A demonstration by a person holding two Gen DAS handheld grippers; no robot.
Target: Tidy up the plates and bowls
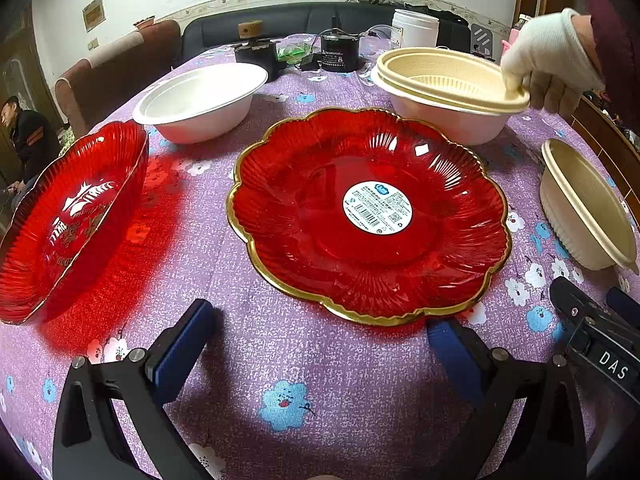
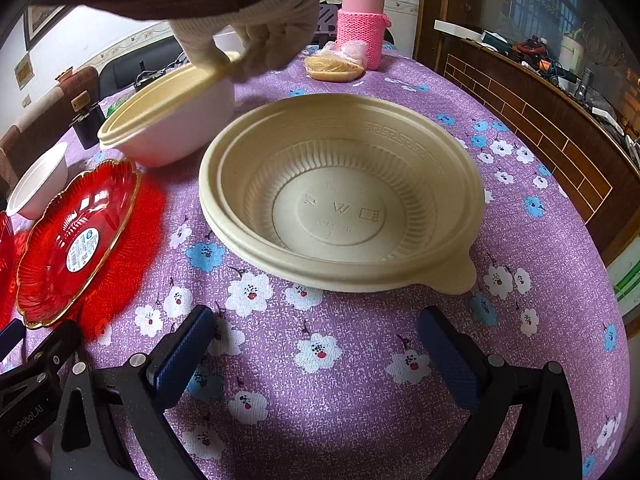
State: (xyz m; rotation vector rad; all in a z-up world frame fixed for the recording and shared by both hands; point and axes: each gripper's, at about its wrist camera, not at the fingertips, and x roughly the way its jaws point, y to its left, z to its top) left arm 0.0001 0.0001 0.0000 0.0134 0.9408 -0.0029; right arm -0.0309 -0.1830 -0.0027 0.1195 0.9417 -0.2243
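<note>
A red gold-rimmed plate [image 1: 368, 212] with a round white label lies just ahead of my open left gripper [image 1: 320, 332]. A second red dish [image 1: 68, 224] sits at the left, and a white bowl [image 1: 200, 100] stands behind them. At the back right a gloved hand [image 1: 548, 60] holds the rim of a beige bowl [image 1: 448, 80] nested in a white bowl [image 1: 452, 120]. Another beige bowl [image 2: 340, 196] rests directly in front of my open right gripper [image 2: 316, 332], which holds nothing. The same plate [image 2: 76, 240] shows at its left.
The table wears a purple flowered cloth [image 1: 288, 360]. At the back stand a black device [image 1: 340, 52], a white jar [image 1: 414, 28] and a pink knit-covered flask [image 2: 362, 28] beside a wrapped flat item [image 2: 334, 67]. A wooden counter [image 2: 540, 120] runs along the right; a seated person [image 1: 24, 140] is far left.
</note>
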